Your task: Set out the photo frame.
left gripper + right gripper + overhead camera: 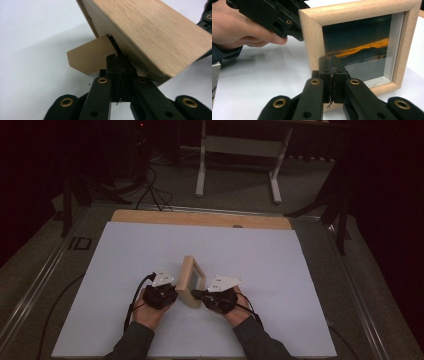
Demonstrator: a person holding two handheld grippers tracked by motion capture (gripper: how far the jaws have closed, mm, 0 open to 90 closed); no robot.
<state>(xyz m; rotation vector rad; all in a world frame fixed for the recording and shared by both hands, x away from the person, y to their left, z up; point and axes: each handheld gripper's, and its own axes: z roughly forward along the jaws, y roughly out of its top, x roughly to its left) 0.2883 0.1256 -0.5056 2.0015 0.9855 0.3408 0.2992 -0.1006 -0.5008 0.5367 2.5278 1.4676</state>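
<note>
A small light-wood picture frame [192, 280] stands upright on the white sheet between my two grippers. Its front [314, 42] holds a picture of an orange sunset over dark hills [362, 50]. From its back [150, 32] a brown cardboard stand flap [90, 56] sticks out. My left gripper [175, 290] is shut, its tips [117, 58] against the back where the flap meets it. I cannot tell whether it pinches the flap. My right gripper [195, 293] is shut too, with its tips [332, 61] at the lower left of the frame's front and nothing between them.
The white sheet [125, 270] covers a wooden tabletop whose far edge [200, 219] shows bare. Beyond it, on the floor, stand a white table's legs [201, 170] and dark cables [150, 190]. A hand [242, 30] holds the left gripper beside the frame.
</note>
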